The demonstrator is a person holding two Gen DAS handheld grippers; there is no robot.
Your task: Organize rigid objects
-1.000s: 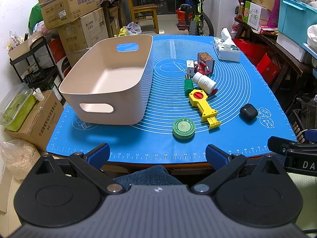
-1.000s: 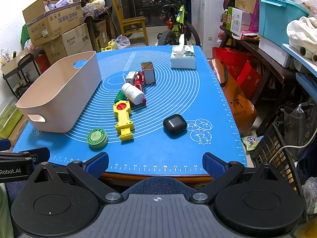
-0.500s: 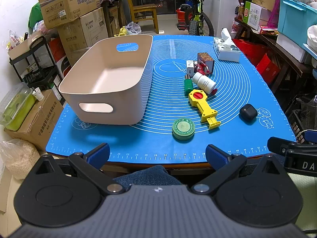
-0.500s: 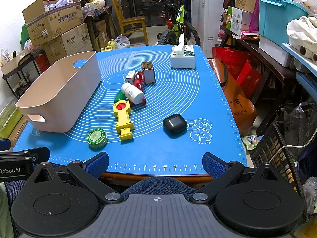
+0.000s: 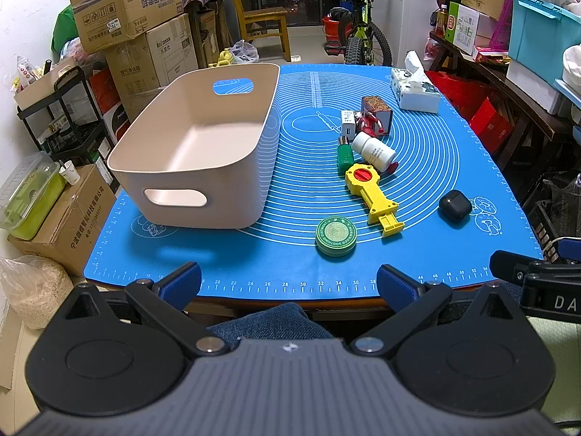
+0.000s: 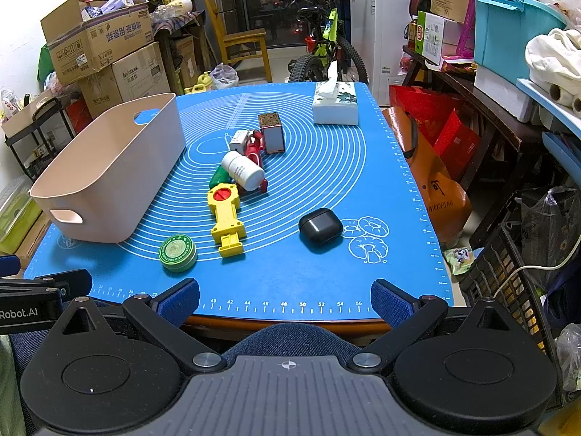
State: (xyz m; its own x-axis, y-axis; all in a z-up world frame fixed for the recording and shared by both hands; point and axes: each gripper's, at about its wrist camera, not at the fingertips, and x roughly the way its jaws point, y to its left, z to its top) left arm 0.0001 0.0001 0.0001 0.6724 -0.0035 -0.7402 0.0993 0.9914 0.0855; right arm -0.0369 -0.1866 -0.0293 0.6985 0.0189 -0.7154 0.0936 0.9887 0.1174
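before the bin, both tongs gape.

Two matching handheld grippers, left gripper and right gripper: ribbed grey housing with a small crosshair mark at 12 o'clock, flanked by two black round discs. Black linkage arms pinned with silver screws, ending in blue-padded fingertips. White lettering "Robot.AI" and "DA" on the neighbouring units' sides. Dark blue denim on the knee.
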